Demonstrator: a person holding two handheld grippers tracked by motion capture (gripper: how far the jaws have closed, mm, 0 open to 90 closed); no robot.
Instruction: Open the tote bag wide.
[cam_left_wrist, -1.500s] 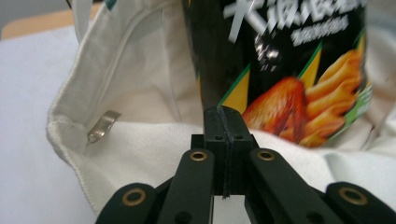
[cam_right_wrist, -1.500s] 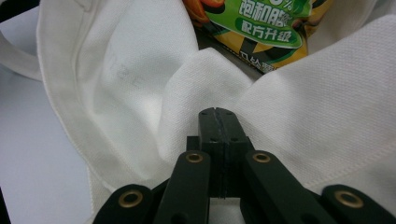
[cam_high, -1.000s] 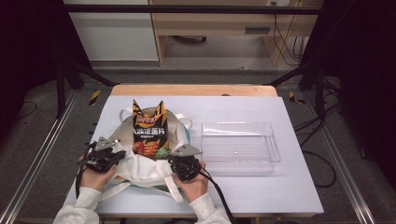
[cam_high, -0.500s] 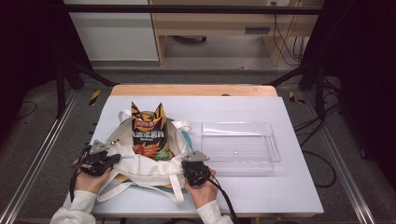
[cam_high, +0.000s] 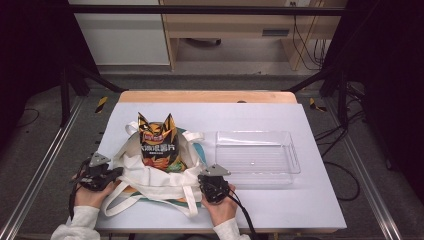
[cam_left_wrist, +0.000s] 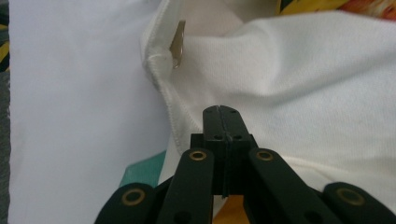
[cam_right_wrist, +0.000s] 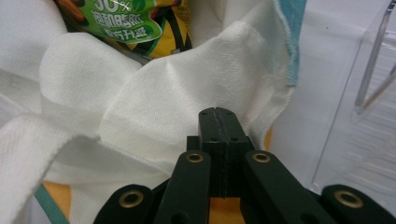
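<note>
A person sits at a white counter (cam_high: 300, 200) with a gripper in each hand. In front of them lies a white cloth tote bag (cam_high: 155, 177), its mouth facing away from them. A chip bag (cam_high: 159, 145) stands upright in the mouth, the top half sticking out. A clear empty tray (cam_high: 257, 157) sits just to the right of the tote, on the counter.

The left gripper (cam_high: 107, 172) is at the tote's left edge and the right gripper (cam_high: 212, 181) at its right edge. In both gripper views the black jaws are pressed together with white cloth lying just past the tips; whether either pair pinches a fold cannot be told.

The step looks like handling the tote's near cloth around the chip bag. To do it well, each pair of jaws should grip only the top layer of cloth near the hem, not the straps (cam_high: 190, 202) lying loose in front. Both hands should move evenly, so the chip bag does not tip.
</note>
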